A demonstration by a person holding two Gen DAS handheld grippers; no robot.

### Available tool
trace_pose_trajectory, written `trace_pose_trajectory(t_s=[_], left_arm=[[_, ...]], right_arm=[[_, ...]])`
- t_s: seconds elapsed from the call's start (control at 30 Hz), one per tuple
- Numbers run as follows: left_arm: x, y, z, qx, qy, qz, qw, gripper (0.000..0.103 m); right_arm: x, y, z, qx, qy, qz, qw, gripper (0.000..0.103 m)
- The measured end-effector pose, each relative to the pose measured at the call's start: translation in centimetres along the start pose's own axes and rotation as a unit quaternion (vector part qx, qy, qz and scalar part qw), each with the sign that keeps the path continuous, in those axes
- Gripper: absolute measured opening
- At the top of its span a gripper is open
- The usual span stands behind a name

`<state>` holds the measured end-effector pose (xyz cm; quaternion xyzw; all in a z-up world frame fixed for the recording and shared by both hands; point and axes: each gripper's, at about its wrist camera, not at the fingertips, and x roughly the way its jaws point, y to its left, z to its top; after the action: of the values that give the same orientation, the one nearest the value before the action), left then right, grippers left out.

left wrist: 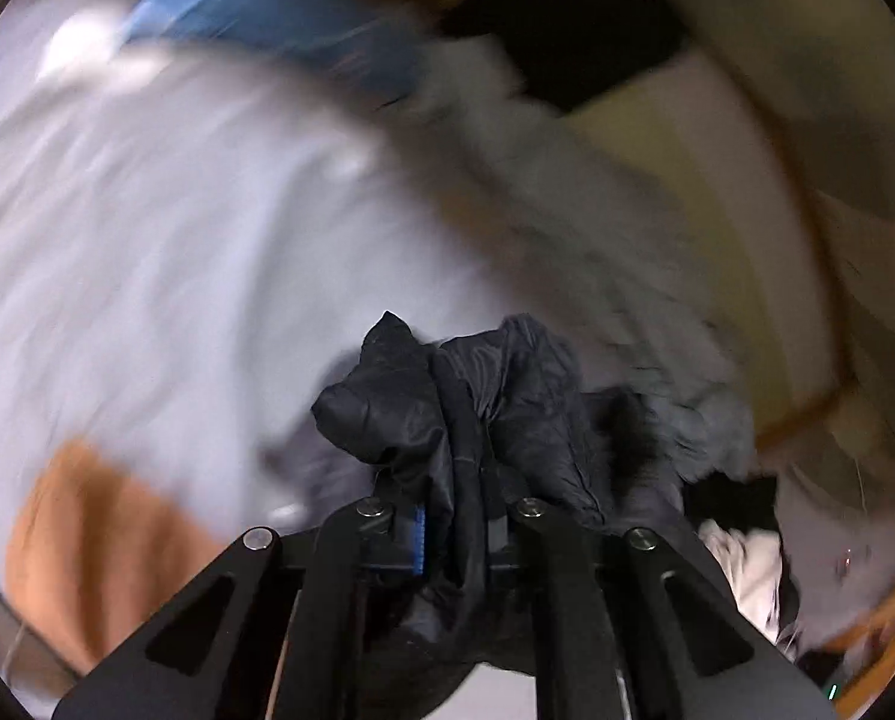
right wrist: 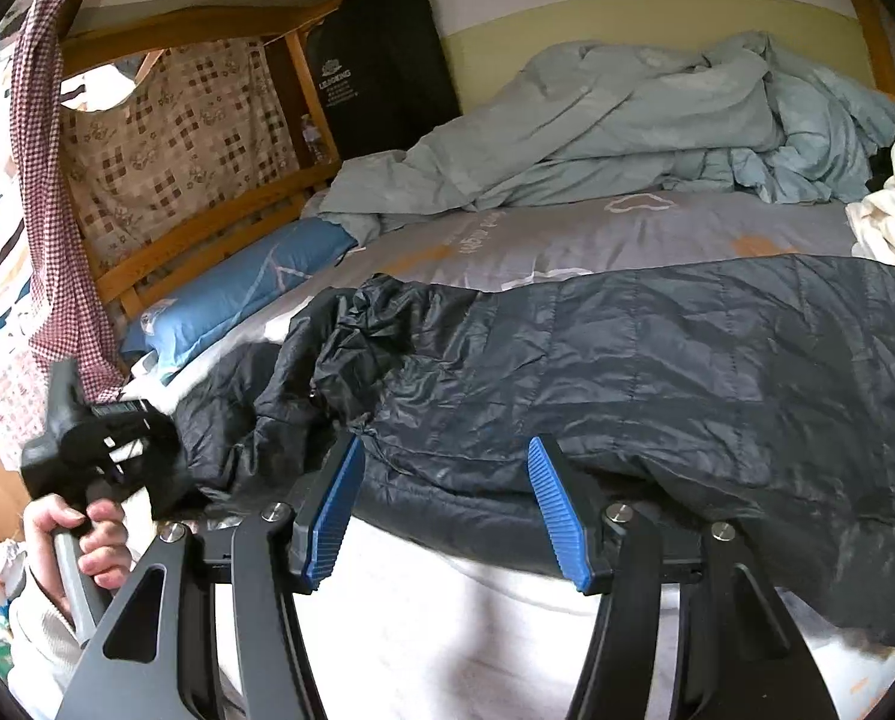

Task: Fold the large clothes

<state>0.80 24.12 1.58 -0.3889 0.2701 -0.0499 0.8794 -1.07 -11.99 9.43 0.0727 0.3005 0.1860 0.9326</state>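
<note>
A large black quilted jacket (right wrist: pixel 657 360) lies across the near part of the bed, its crumpled end to the left. My right gripper (right wrist: pixel 444 450) is open at the jacket's near hem. The hem lies between its blue pads (right wrist: pixel 333 510), and they do not press on it. My left gripper (right wrist: pixel 105 444) is at the jacket's left end, held by a hand (right wrist: pixel 87 534). In the blurred left wrist view, the left gripper (left wrist: pixel 453 516) is shut on a bunched fold of the black jacket (left wrist: pixel 507 396).
The grey printed bedsheet (right wrist: pixel 567 240) carries a rumpled light blue duvet (right wrist: pixel 657 120) at the back and a blue pillow (right wrist: pixel 237 294) at the left. A wooden bed frame (right wrist: pixel 207 234) bounds the left side. Cream clothes (right wrist: pixel 891 210) are heaped at the right, and a checked cloth (right wrist: pixel 45 180) hangs at the left.
</note>
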Motion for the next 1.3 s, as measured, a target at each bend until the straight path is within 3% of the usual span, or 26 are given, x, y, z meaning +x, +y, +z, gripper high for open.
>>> trace_pose_trajectory(t_s=[0.07, 0.17, 0.27, 0.37, 0.47, 0.7, 0.9, 1.03, 1.17, 1.23, 1.3], left_arm=[[-1.2, -3.3, -0.4, 0.068, -0.015, -0.066, 0.9954, 0.01], [-1.7, -7.9, -2.3, 0.146, -0.005, -0.155, 0.977, 0.011], [-0.1, -10.9, -4.9, 0.182, 0.048, -0.216, 0.9581, 0.011], [2.4, -12.7, -7.5, 0.206, 0.085, -0.217, 0.9503, 0.011], [4.3, -13.5, -9.7, 0.21, 0.118, -0.222, 0.9447, 0.011], [5.3, -15.1, -13.2, 0.275, 0.145, -0.205, 0.9283, 0.035], [6.3, -14.6, -14.4, 0.263, 0.171, -0.19, 0.9303, 0.037], [6.4, -14.2, -14.2, 0.261, 0.175, -0.192, 0.9298, 0.037], [6.2, -14.0, -14.1, 0.261, 0.175, -0.194, 0.9292, 0.037], [6.3, -14.1, -13.8, 0.261, 0.174, -0.195, 0.9293, 0.037], [6.2, -14.4, -14.0, 0.26, 0.172, -0.195, 0.93, 0.037]], right_arm=[[-0.5, 0.4, -0.2, -0.011, -0.005, -0.002, 1.0, 0.06], [-1.6, 0.8, -0.4, -0.022, -0.019, -0.006, 1.0, 0.06], [-3.6, 0.5, 0.0, -0.008, -0.05, -0.007, 0.999, 0.057], [-6.3, -0.7, 1.2, 0.021, -0.085, 0.007, 0.996, 0.056], [-7.8, -1.5, 2.1, 0.033, -0.088, 0.031, 0.995, 0.056], [-6.6, -2.6, 2.0, 0.057, -0.053, 0.043, 0.996, 0.056], [-3.5, -2.5, 3.6, 0.051, -0.015, 0.053, 0.997, 0.051], [-0.8, -1.9, 6.1, 0.029, 0.029, 0.085, 0.996, 0.042], [2.0, -0.3, 6.4, -0.013, 0.065, 0.074, 0.995, 0.034], [3.1, 0.1, 6.3, -0.03, 0.082, 0.068, 0.994, 0.017], [3.7, 0.3, 5.8, -0.044, 0.085, 0.054, 0.994, 0.009]])
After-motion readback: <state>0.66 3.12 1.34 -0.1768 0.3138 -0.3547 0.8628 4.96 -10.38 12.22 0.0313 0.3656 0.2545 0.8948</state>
